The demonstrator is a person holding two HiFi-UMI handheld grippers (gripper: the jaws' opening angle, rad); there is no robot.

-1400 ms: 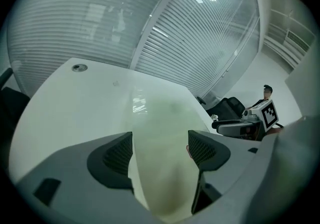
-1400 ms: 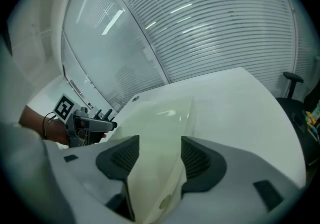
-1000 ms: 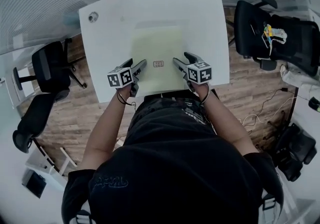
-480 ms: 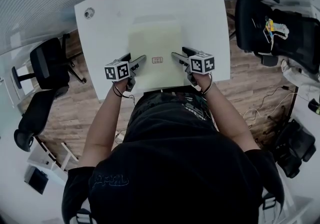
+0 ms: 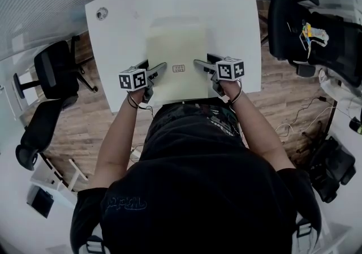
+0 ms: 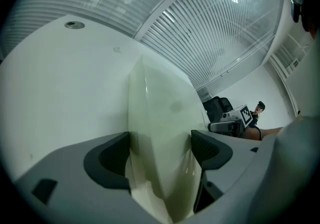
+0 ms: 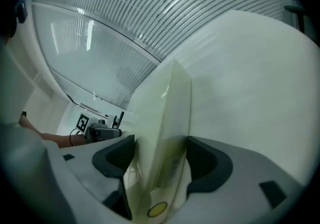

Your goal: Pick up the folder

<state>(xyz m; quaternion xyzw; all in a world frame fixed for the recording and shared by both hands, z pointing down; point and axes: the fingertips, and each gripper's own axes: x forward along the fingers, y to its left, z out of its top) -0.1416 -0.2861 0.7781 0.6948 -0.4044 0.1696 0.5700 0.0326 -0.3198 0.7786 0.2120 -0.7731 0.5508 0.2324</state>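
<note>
A pale yellow-green folder [image 5: 176,43] lies on the white table [image 5: 119,21], and its small label [image 5: 179,68] is near the person. My left gripper [image 5: 158,68] sits at its left side and my right gripper [image 5: 201,61] at its right, both close to the near end. In the left gripper view the folder [image 6: 160,118] runs edge-on through the gap of the left gripper [image 6: 160,143], whose jaws are opening. The right gripper view shows the same: the folder [image 7: 165,118] lies between the opening jaws of the right gripper [image 7: 161,148].
A round cable grommet [image 5: 102,13] is set in the table's far left corner. Black office chairs stand on the wooden floor at the left [image 5: 54,69] and right [image 5: 311,26]. The person's torso is close against the table's near edge.
Both hands stay at the folder's near corners. The right gripper has rolled a little, so its marker cube faces more upward. The folder lies where it was.
</note>
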